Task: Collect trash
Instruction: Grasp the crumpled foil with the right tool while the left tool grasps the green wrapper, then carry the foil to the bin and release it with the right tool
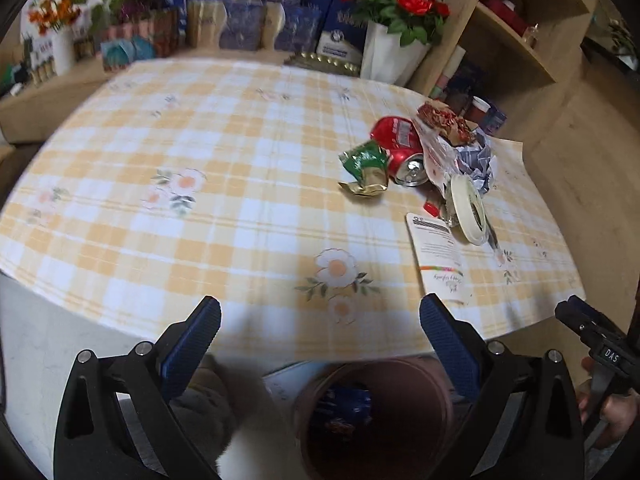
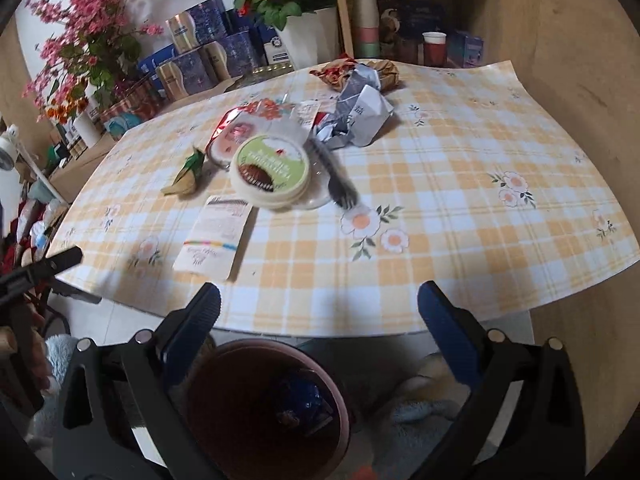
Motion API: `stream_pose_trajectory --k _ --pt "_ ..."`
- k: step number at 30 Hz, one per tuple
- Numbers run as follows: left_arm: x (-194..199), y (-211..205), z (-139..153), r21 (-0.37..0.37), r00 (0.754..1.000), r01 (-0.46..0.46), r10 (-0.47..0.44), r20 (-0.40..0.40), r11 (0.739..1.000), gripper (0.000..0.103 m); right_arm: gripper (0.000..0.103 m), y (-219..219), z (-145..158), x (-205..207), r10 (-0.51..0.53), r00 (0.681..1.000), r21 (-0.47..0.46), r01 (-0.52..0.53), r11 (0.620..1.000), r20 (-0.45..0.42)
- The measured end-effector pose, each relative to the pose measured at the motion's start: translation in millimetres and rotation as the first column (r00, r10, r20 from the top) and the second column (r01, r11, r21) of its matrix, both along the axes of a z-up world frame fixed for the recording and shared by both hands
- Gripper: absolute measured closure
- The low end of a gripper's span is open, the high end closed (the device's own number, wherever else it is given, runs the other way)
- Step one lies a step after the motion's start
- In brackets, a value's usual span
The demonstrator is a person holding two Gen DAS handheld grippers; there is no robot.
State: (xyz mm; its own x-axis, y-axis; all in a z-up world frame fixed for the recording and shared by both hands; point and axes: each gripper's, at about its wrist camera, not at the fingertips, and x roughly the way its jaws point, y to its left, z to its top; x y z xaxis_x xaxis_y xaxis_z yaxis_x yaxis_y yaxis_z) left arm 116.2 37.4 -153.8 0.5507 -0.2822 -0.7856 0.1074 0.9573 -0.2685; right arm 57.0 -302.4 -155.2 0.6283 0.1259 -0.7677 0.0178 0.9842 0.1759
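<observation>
Beside the crushed red can (image 1: 398,142), crinkled green-gold foil wrapper (image 1: 366,168) is lying — left gripper (image 1: 320,320) and right gripper (image 2: 319,310) both gaping, empty.

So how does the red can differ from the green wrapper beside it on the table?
The red can is a dented metal cylinder lying on its side, its silver end facing the left camera; the green wrapper is thin crumpled foil with a gold underside. The can is the bulkier of the two, and the wrapper sits lower and flatter. Both are crushed, still on the checked tablecloth, and not yet in the brown bin below.
</observation>
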Motion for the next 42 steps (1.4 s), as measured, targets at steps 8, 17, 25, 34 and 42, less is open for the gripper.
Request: stream_pose_trajectory --k 8,17,25,34,42 --pt "84.5 -37.2 -13.7 -0.081 0.998 0.048 -0.051 -0.024 0.996 0.04 0.006 -30.6 -2.5 34.0 -0.056 0.998 0.073 0.057 0.996 -0.01" --pt "158.4 -77.5 -39.5 0.003 0.992 0.091 -0.091 -0.085 0.996 0.04 0.006 -54.1 4.3 76.9 -0.061 0.998 0.061 0.063 0.996 -0.028" --pt "155.5 -68.2 -38.5 -0.023 0.99 0.109 -0.111 -0.091 0.994 0.084 0.005 -73.2 19.3 135.6 -0.066 0.997 0.06 0.064 0.996 0.039" --pt "125.0 -36.5 -8.9 -0.066 0.999 0.05 -0.05 -0.006 0.997 0.085 0.006 -78.4 -12.5 234.2 -0.104 0.994 0.154 0.106 0.982 -0.021" --pt "96.0 -20.1 2.3 -0.06 0.998 0.046 -0.044 0.044 0.997 0.085 0.017 -73.4 -48.9 292.3 -0.201 0.963 0.204 0.236 0.95 -0.177"
